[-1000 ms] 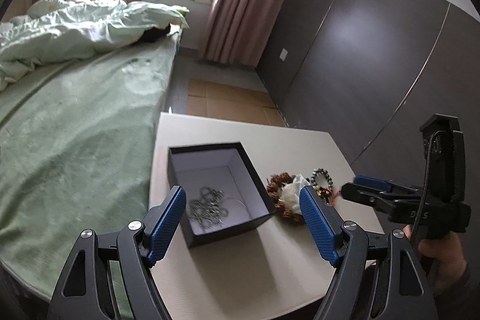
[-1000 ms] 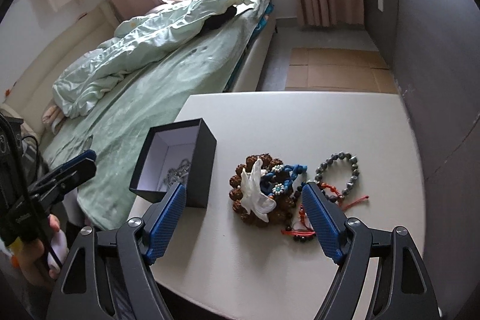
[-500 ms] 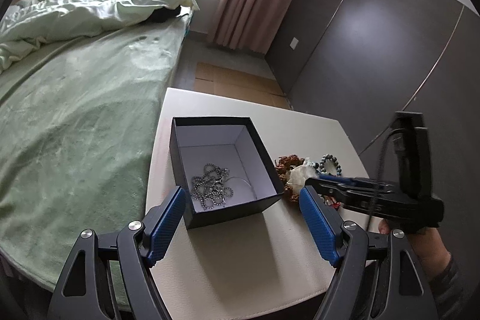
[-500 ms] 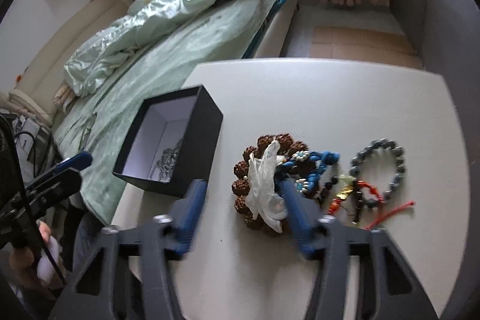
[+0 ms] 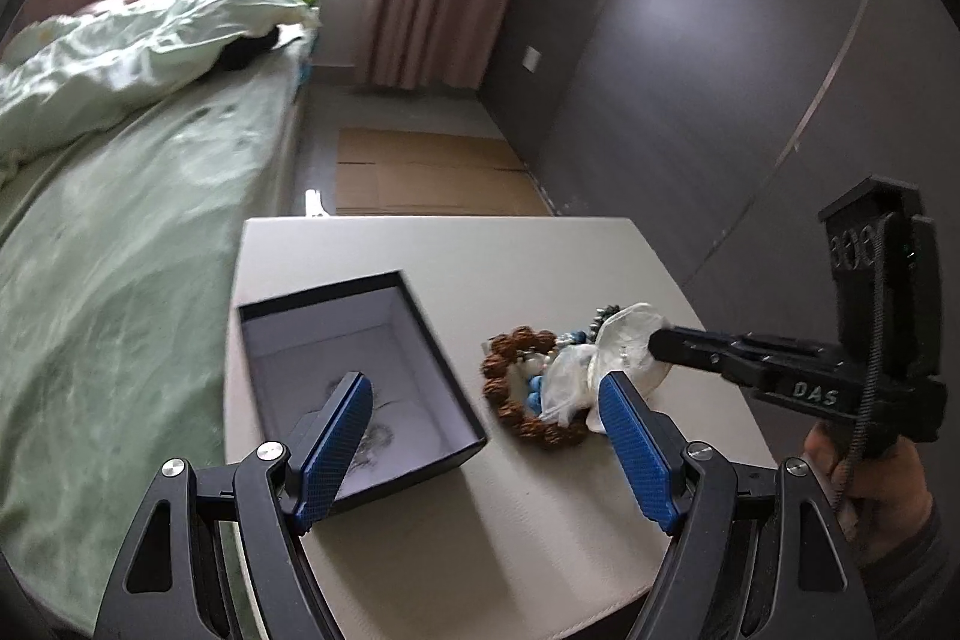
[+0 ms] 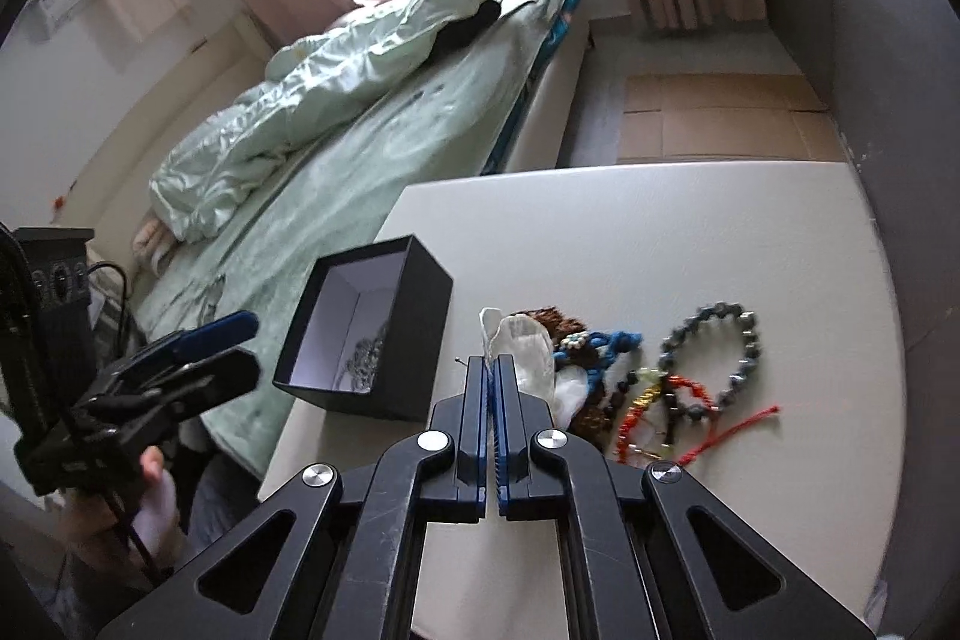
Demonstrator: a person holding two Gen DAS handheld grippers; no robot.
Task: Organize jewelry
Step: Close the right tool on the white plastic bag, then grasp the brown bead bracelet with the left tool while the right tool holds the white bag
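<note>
An open black box (image 5: 441,355) (image 6: 408,340) with a silver chain (image 6: 366,361) inside stands on the white table (image 5: 480,550). To its right lies a heap of jewelry: a brown bead bracelet (image 5: 522,340), a blue cord piece (image 6: 606,343), a grey bead bracelet (image 6: 708,340) and red cords (image 6: 690,400). My right gripper (image 6: 492,361) (image 5: 657,343) is shut on a small clear plastic bag (image 5: 624,334) (image 6: 528,352) on top of that heap. Over the table's near edge, my left gripper (image 5: 480,382) (image 6: 249,346) hangs open and empty, between the box and the heap.
A bed with a green cover (image 5: 120,250) runs along the table's left side. Flattened cardboard (image 5: 420,178) lies on the floor beyond the table. A dark panelled wall (image 5: 720,70) stands close on the right. A hand (image 5: 870,490) holds the right gripper's handle.
The right gripper's jaws have closed from wide open onto the plastic bag. The left gripper has shifted, so the box now sits more to the left in its view.
</note>
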